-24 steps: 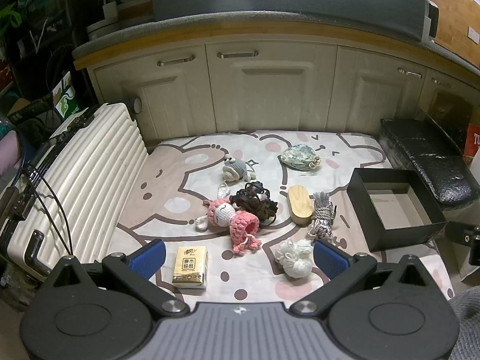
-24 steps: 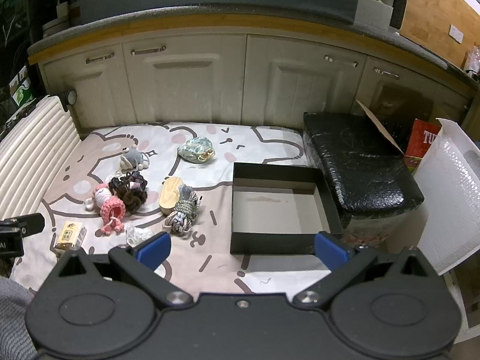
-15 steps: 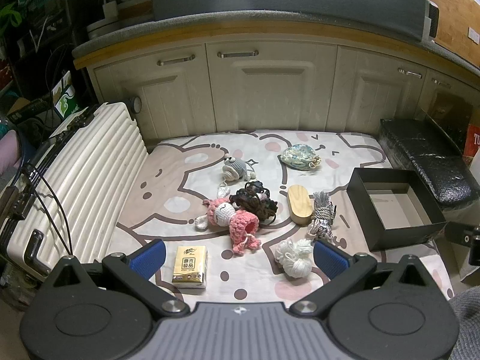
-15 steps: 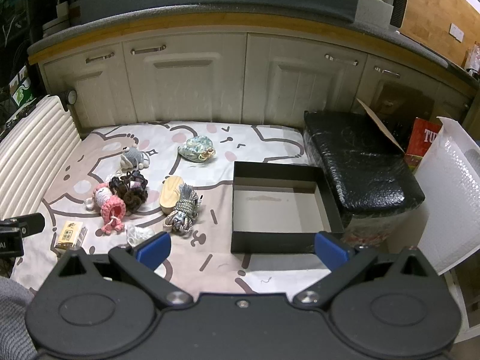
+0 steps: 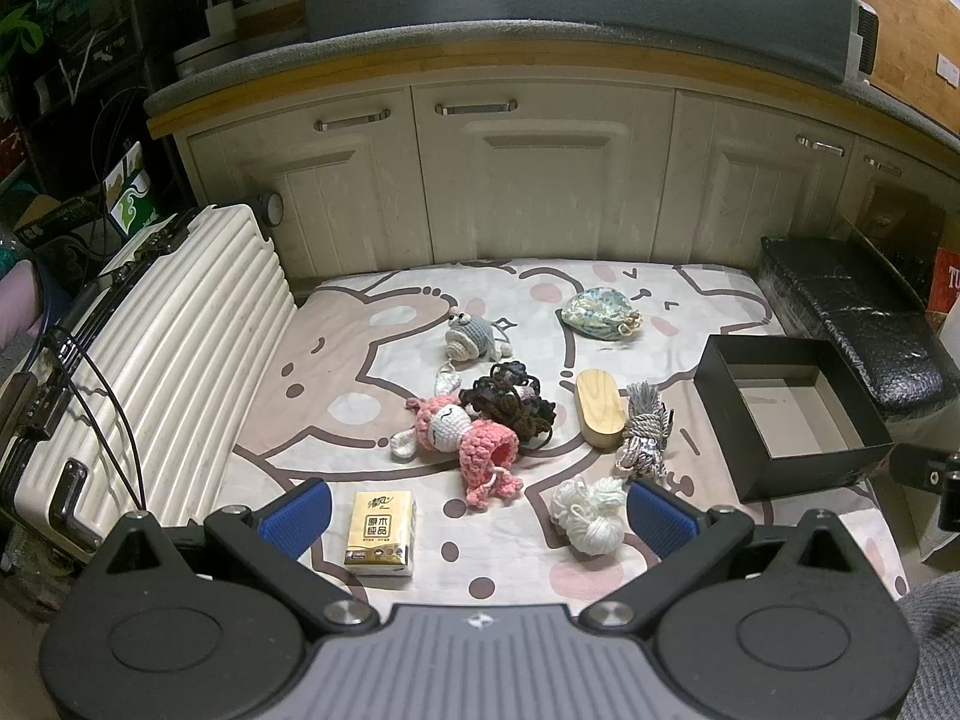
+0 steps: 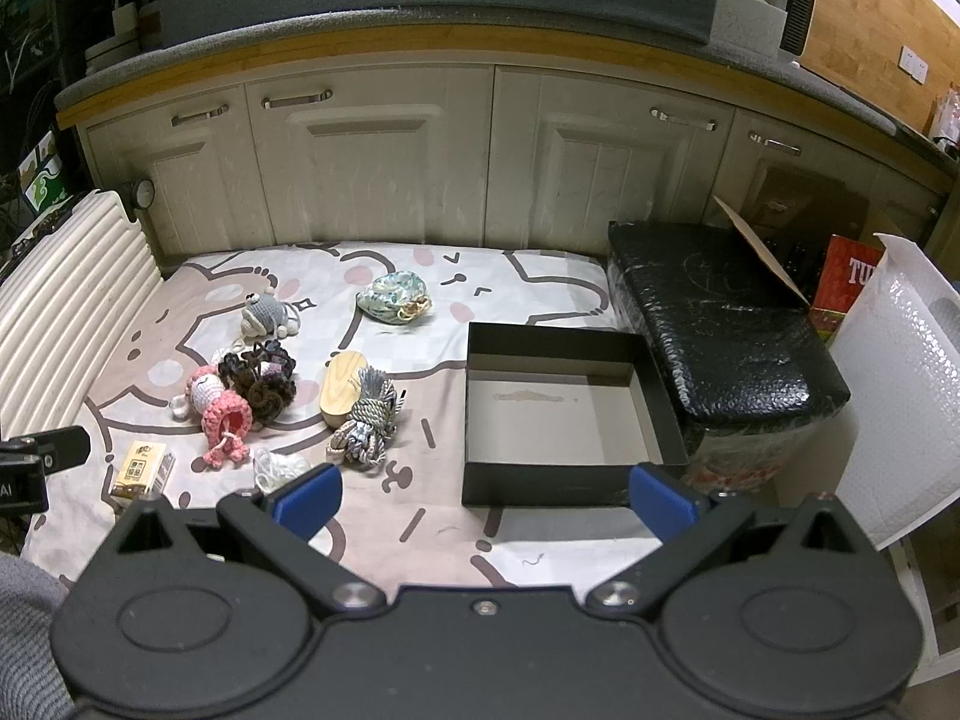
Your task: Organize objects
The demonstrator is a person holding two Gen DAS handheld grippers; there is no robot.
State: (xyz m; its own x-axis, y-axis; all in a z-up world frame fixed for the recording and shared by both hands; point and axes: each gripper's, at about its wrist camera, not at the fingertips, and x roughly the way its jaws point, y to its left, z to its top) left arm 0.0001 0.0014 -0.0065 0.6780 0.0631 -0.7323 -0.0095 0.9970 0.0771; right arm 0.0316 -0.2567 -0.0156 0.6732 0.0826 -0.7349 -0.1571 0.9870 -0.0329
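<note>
On a cartoon-print mat lie a tissue pack, a pink crochet doll, dark hair ties, a grey crochet toy, a patterned pouch, a wooden oval piece, a grey rope bundle and white yarn. An empty black box stands to their right. My left gripper hovers open over the mat's near edge, nothing between its blue pads. My right gripper is open too, in front of the box.
A cream ribbed suitcase lies along the mat's left side. Cream cabinets close off the back. A black wrapped block sits right of the box, with white bubble wrap and a red carton beyond.
</note>
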